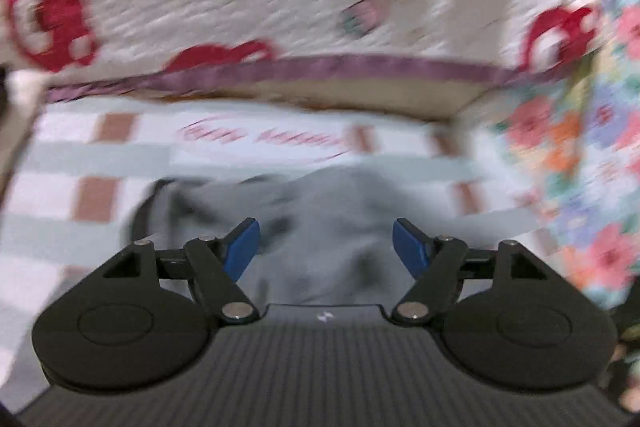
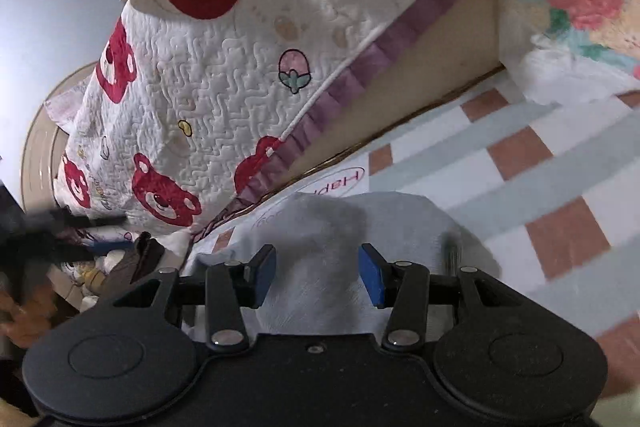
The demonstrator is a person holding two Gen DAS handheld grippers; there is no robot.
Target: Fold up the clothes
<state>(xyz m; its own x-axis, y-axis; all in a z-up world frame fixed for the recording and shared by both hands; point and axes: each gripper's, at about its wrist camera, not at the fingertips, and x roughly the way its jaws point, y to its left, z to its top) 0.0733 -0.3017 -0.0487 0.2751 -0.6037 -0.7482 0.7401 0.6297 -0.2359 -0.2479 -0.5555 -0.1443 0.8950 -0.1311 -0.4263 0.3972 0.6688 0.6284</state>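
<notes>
Here we hover with both grippers over the grey garment (image 2: 340,251), which lies crumpled on the checked sheet (image 2: 540,187) beside the bear-print quilt (image 2: 208,75). The left gripper (image 1: 326,247) has its jaws spread and empty; the right gripper (image 2: 318,275) likewise (cloth below, not pinched). Next, we judge, comes finding an edge to grasp.

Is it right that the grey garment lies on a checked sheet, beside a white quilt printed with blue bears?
Not quite: the bears are red, not blue, as the right wrist view shows. The grey garment does lie on the checked sheet, beside the white quilt.
</notes>
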